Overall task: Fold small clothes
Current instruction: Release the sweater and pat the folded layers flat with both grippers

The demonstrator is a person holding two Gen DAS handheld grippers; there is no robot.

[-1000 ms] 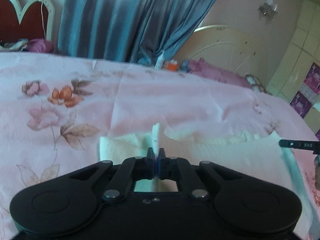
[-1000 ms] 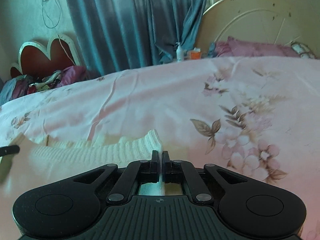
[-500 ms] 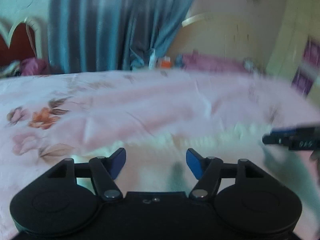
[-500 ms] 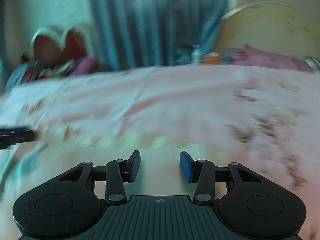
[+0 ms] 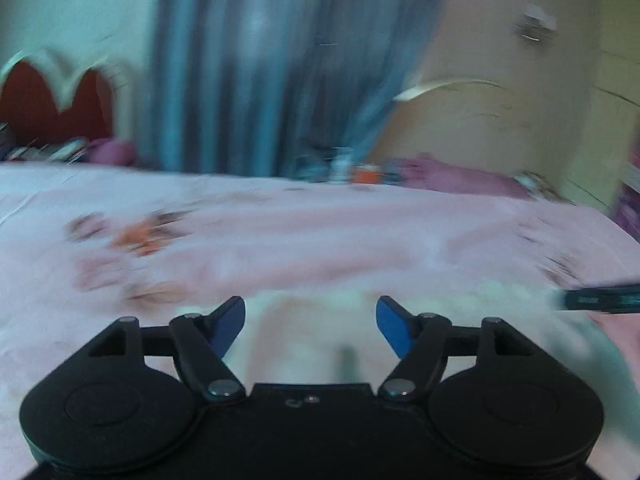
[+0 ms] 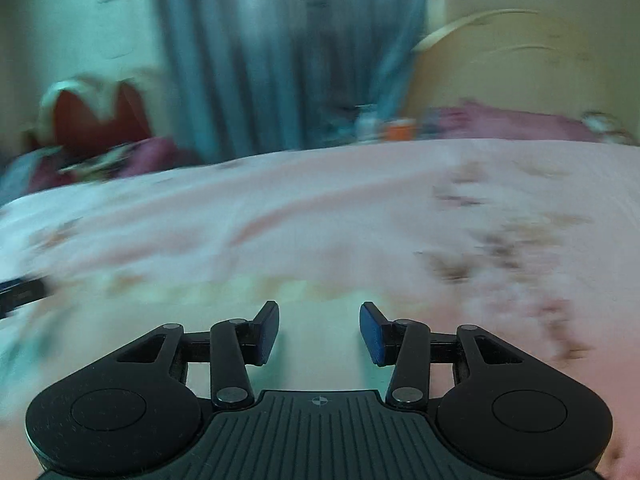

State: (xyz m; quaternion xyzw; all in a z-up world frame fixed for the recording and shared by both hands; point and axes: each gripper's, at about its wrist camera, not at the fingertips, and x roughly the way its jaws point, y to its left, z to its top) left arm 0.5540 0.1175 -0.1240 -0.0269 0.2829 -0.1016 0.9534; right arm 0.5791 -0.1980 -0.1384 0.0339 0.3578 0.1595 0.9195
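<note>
2 views: both come from my wrists, both smeared by motion blur.
Bed: a pink floral sheet (image 5: 320, 240) fills the middle of each view and runs wide to both sides.
Curtain: blue-grey drapes (image 5: 260, 60) hang behind the bed, about centre.
Wall and headboard: a cream curved headboard (image 5: 480, 120) stands to the right of the curtain; a red heart-shaped one with a pale rim (image 5: 52, 108) sits at far left.
Pillows and clutter: a purple pillow (image 6: 512, 124) lies along the far edge of the bed, with small bottles and an orange item (image 6: 400, 128) beside it, too blurred to name.
Garment: the cream knit piece (image 5: 312, 340) lies flat on the sheet just ahead of my fingers and beneath them; in the right view it shows as a pale greenish patch (image 6: 320, 328).
Hard to make out: the garment's edges, folds and ribbing are lost in the blur; I cannot tell how it is folded.
Cut off: my right gripper's tip enters the left view as a dark bar at the right edge (image 5: 600, 300).
My left gripper (image 5: 311, 328): held low over the garment, jaws spread wide, nothing between the blue pads (image 5: 394, 330).
My right gripper (image 6: 319, 332): also low and level, jaws parted, pads (image 6: 372, 334) clear of the cloth.
</note>
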